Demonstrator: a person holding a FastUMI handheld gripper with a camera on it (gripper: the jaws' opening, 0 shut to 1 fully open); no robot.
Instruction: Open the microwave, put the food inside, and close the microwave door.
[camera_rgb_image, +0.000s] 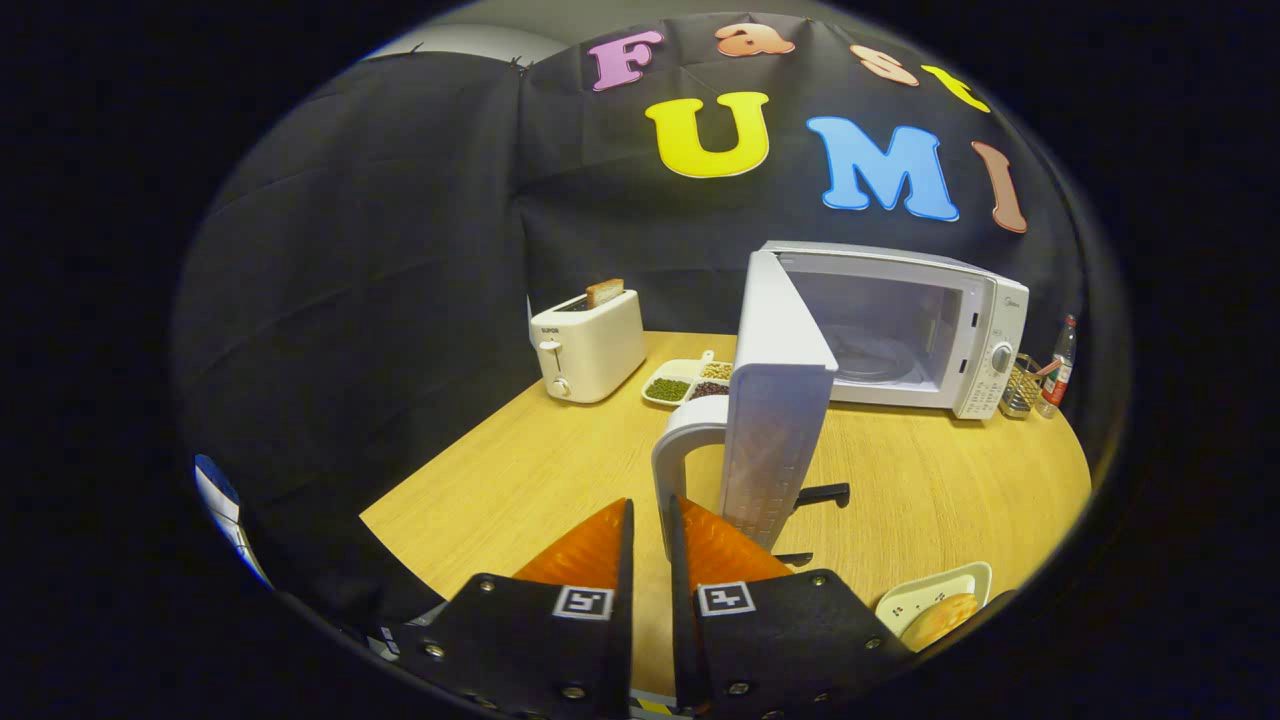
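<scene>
A round-edged table (520, 480) of pale wood grain stands in a booth walled with black cloth (380, 260) that hangs in folds behind it. On the table there is one microwave (900, 330) at the far right, white, its cavity bare and its door (775, 400) swung wide toward the gripper. One white toaster (588, 345) stands at the far left with a single slice of bread (604, 292) standing up out of its slot. Between toaster and microwave lies one divided tray (685, 382) with three kinds of beans — green, dark and pale. Right of the microwave are one small wire basket (1020, 390) and one bottle (1060, 365).

The food (940, 620), a golden bun, lies on one white plate (925, 592) at the near right, just beside the right finger and well apart from the microwave.

The gripper (650, 530) has two orange fingers (590, 550), drawn close with a narrow gap. The lower end of the door's handle (680, 450) runs down into that gap — whether both fingers press on it I cannot tell.
</scene>
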